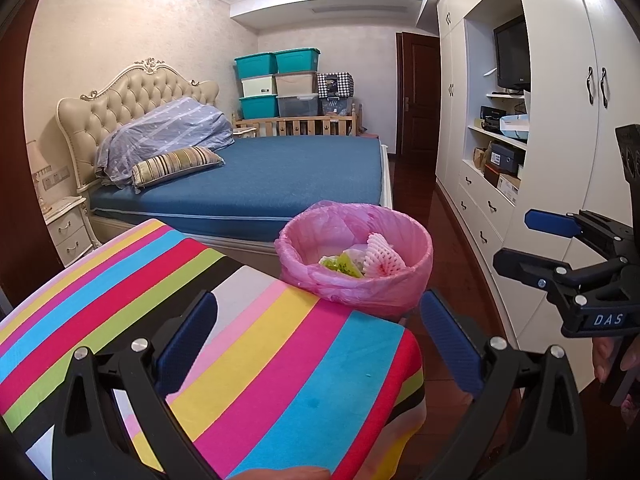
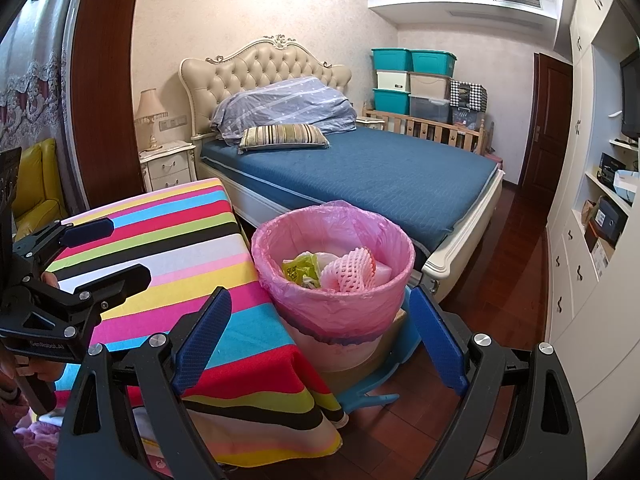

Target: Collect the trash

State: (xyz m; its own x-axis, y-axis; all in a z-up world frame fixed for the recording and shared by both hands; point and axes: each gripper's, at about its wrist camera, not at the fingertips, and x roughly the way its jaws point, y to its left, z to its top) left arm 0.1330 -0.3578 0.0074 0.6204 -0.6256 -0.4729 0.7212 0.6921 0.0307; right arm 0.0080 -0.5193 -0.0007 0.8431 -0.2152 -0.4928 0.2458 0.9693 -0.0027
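A bin lined with a pink bag stands on the floor at the far corner of a table under a striped cloth. Inside lie a pink foam fruit net, a yellow-green wrapper and some white scraps. My left gripper hovers open over the cloth, short of the bin, with nothing between its fingers. My right gripper is open too, empty, level with the bin's near side and to its right.
A blue bed fills the room behind the bin. White wardrobes and shelves line the right wall across a strip of wooden floor. A blue plastic piece sits under the bin. A nightstand and yellow armchair stand left.
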